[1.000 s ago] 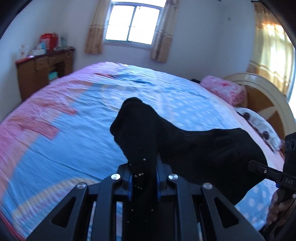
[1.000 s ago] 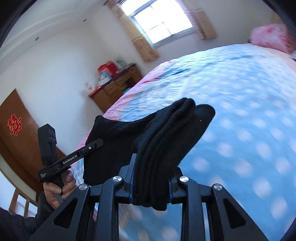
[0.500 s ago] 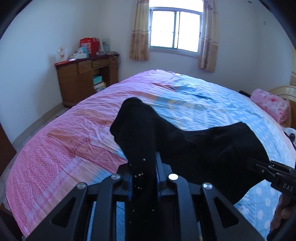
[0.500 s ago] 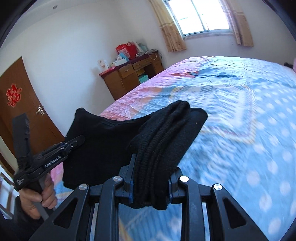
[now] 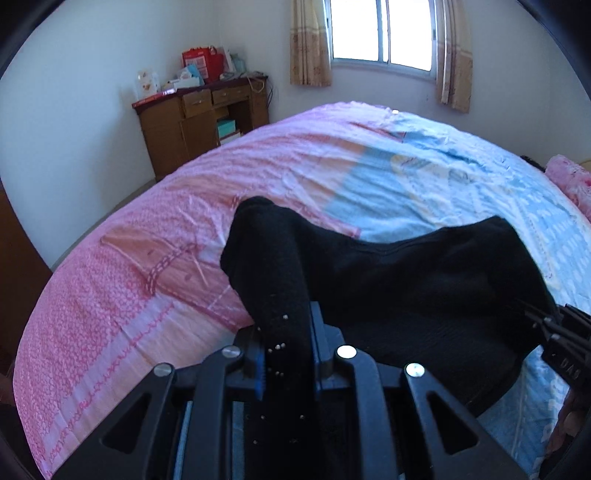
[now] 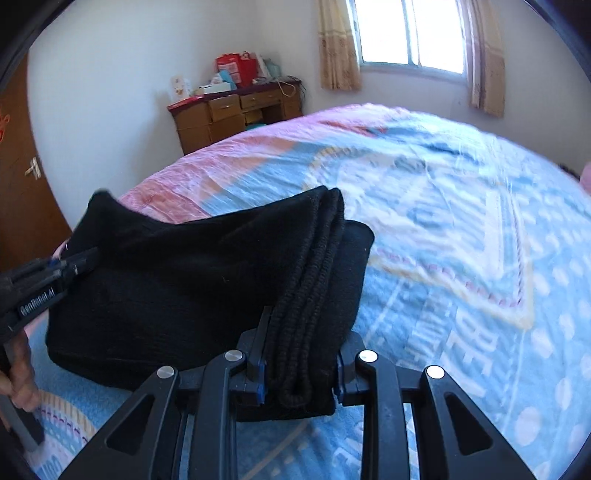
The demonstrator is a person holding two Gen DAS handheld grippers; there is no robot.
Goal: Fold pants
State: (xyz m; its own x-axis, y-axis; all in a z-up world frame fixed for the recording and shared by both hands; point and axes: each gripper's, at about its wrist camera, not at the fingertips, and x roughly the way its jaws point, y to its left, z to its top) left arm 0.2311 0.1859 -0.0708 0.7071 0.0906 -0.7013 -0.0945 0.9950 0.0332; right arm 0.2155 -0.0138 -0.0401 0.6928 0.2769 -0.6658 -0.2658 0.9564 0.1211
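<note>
Each view is taken from just behind its own gripper's fingers, tilted downward across the bed. Shared by both are the black pants close at 6 o'clock, the wooden desk at 11 o'clock, and the window near 12 o'clock.

On my right wrist view I read "GenRobot.AI" in white along the side of the left gripper, at the near left. On my left wrist view the right gripper at the near right shows white letters, "DAS" as far as I can make out, cut at the edge. Red packaging on the far wooden desk is too blurred to read.
</note>
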